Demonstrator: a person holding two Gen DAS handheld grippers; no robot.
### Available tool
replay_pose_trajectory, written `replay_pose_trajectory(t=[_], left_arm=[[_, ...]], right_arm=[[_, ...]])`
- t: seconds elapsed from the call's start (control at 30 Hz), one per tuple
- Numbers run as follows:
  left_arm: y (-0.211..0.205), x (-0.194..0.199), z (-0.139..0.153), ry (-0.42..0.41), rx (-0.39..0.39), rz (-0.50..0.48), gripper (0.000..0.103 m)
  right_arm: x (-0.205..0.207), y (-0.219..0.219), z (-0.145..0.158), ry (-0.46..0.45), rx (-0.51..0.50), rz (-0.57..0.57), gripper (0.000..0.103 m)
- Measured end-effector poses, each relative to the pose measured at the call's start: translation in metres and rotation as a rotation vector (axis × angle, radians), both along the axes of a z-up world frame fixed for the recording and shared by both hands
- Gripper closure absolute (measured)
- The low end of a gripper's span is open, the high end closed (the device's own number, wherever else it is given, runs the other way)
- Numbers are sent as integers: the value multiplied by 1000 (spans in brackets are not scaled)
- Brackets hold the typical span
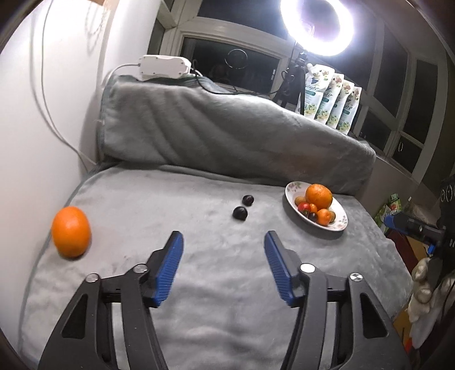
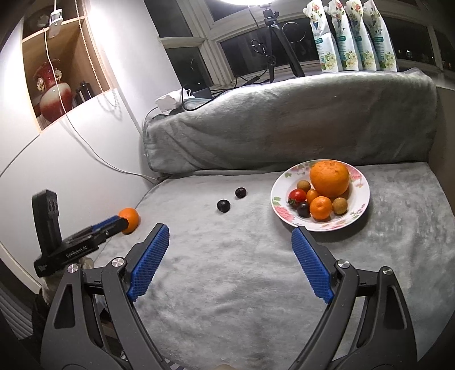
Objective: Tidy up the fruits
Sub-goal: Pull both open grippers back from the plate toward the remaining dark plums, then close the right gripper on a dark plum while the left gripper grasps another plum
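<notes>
A loose orange lies on the grey blanket at the left; it also shows in the right wrist view. Two dark plums lie mid-blanket. A floral plate at the right holds a big orange, a tomato and several small fruits. My left gripper is open and empty, the loose orange to its left. My right gripper is open and empty, just short of the plate. The left gripper also shows in the right wrist view, beside the loose orange.
A grey blanket-covered cushion backs the surface. A white wall with cables stands at the left. A ring light on a tripod, white refill pouches and a white power box line the window sill. A shelf niche holds a red vase.
</notes>
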State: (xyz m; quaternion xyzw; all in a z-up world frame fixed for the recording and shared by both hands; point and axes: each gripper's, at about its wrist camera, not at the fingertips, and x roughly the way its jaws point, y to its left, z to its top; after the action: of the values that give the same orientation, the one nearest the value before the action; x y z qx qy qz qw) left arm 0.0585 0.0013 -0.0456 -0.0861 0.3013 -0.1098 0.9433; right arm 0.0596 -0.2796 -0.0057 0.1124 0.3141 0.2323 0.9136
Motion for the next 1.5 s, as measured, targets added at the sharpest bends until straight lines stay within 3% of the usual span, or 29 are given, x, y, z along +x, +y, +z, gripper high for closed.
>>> replay_pose_trajectory(t=[0.13, 0.3, 0.67, 1.27, 1.5], left_arm=[[-4, 0, -8, 17, -2, -16, 53], [-17, 10, -16, 42, -4, -48, 53], [-47, 52, -31, 89, 1, -122, 60], [-58, 144, -71, 197, -20, -165, 67], [-48, 158, -77, 204, -50, -172, 70]], right_arm=[[5, 2, 0, 7, 4, 6, 18], [20, 5, 0, 30, 33, 20, 20], [69, 18, -8, 84, 40, 48, 28], [189, 70, -61, 314, 94, 79, 54], [221, 97, -83, 354, 5, 60, 57]])
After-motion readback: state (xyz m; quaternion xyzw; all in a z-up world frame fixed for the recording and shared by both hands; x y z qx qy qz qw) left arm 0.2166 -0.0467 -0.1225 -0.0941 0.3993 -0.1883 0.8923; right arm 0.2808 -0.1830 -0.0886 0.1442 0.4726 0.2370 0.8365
